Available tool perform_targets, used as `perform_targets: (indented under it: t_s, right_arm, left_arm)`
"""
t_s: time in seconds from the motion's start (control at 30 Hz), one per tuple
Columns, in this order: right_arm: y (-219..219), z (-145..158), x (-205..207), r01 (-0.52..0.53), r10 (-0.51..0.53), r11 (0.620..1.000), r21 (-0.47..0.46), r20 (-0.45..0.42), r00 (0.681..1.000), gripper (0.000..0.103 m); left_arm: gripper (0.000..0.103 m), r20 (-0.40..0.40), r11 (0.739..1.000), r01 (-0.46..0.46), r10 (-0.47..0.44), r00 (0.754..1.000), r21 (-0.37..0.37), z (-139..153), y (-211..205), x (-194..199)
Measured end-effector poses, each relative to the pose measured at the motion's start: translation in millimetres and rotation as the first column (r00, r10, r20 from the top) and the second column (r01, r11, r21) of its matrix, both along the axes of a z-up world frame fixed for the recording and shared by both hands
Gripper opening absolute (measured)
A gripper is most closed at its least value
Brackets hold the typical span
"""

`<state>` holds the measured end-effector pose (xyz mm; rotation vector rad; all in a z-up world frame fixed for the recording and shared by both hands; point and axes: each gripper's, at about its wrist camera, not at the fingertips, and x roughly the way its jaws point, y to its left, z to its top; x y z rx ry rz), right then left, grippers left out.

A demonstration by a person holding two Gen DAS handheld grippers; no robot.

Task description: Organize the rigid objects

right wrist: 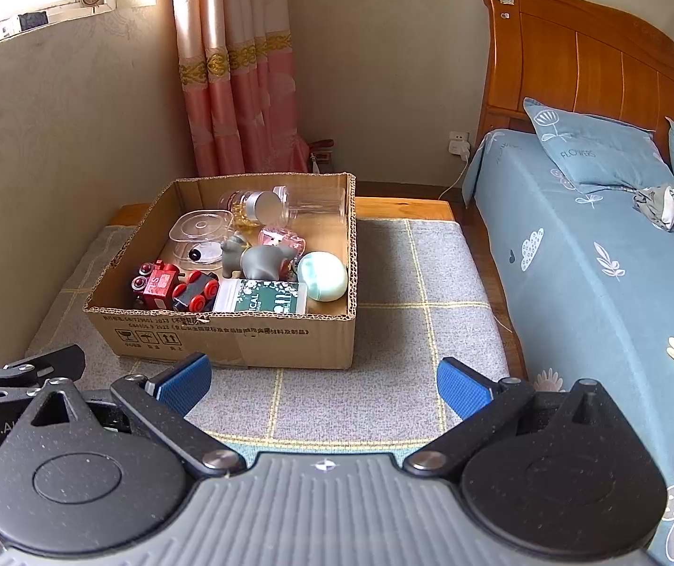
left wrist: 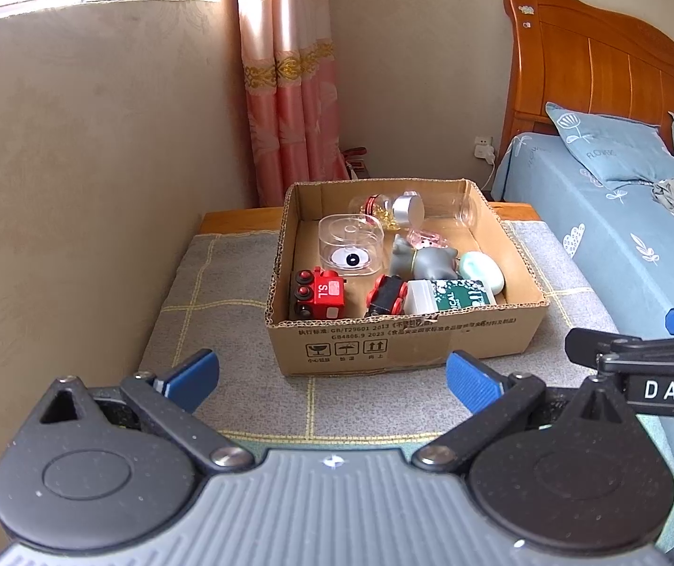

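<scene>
An open cardboard box (left wrist: 403,339) (right wrist: 242,335) stands on a grey checked mat. Inside lie a red toy train (left wrist: 320,293) (right wrist: 157,283), a black and red toy car (left wrist: 386,295) (right wrist: 194,291), a clear plastic container (left wrist: 350,244) (right wrist: 199,236), a grey animal figure (left wrist: 424,264) (right wrist: 257,257), a mint oval case (left wrist: 482,271) (right wrist: 323,276), a green and white box (left wrist: 450,299) (right wrist: 261,297) and a jar with a silver lid (left wrist: 396,207) (right wrist: 254,205). My left gripper (left wrist: 332,379) hangs open in front of the box, holding nothing. My right gripper (right wrist: 323,384) is also open, nearer the box's right corner.
The mat (left wrist: 224,302) (right wrist: 412,292) covers a low wooden stand beside a beige wall (left wrist: 78,165). A bed with blue bedding (left wrist: 620,245) (right wrist: 596,259) and a wooden headboard runs along the right. A pink curtain (left wrist: 285,94) hangs behind the box.
</scene>
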<state>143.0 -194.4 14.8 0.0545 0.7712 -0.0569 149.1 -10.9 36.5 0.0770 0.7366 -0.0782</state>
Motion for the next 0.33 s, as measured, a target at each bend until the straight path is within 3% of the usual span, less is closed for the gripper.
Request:
perform_targets:
  t_s: [0.33]
  right_arm:
    - [-2.4,1.2,-1.7,0.000,0.000,1.000,0.006,0.007,1.000,0.103]
  left_arm:
    - [0.102,0.001,1.000,0.001,-0.001,1.000,0.004,0.6,-2.5,0.6]
